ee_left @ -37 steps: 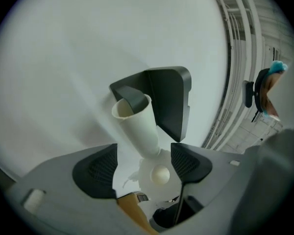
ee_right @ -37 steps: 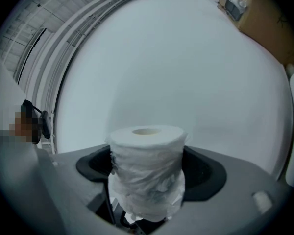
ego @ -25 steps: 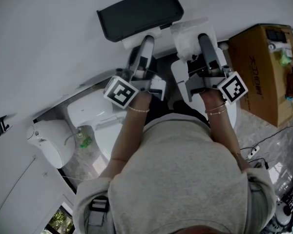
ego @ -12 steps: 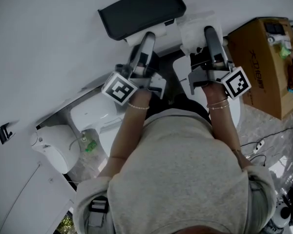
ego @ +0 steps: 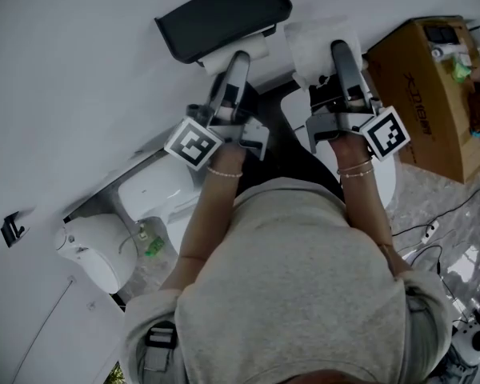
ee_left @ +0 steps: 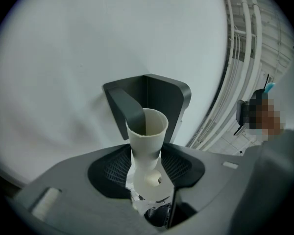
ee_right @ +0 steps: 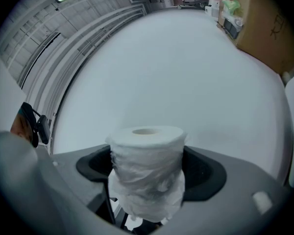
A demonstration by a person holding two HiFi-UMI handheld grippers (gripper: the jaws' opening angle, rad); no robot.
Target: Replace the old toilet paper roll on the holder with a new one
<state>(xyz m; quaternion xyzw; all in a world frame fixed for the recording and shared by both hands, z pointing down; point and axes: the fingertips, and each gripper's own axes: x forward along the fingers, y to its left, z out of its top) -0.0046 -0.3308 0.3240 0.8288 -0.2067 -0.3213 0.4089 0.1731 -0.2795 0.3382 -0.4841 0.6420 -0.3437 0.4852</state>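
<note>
Clamping the old core on the left, fresh roll ready on the right.
The left gripper (ee_left: 147, 169) has just been closing its jaws on the pinched cardboard tube (ee_left: 147, 126), whose axis points ahead at the holder arm (ee_left: 125, 106). The right gripper (ee_right: 148, 174) squeezes the wrapped toilet paper roll (ee_right: 147, 143) just right of the holder.

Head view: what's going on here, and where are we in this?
A person is swapping toilet paper at the wall holder. The fingers of the left gripper have just been closing and now pinch the empty cardboard tube, its open end at the holder's arm. Whether it is fully off, I cannot tell. The right gripper holds the new roll, wrapped in plastic, up beside the holder.
</note>
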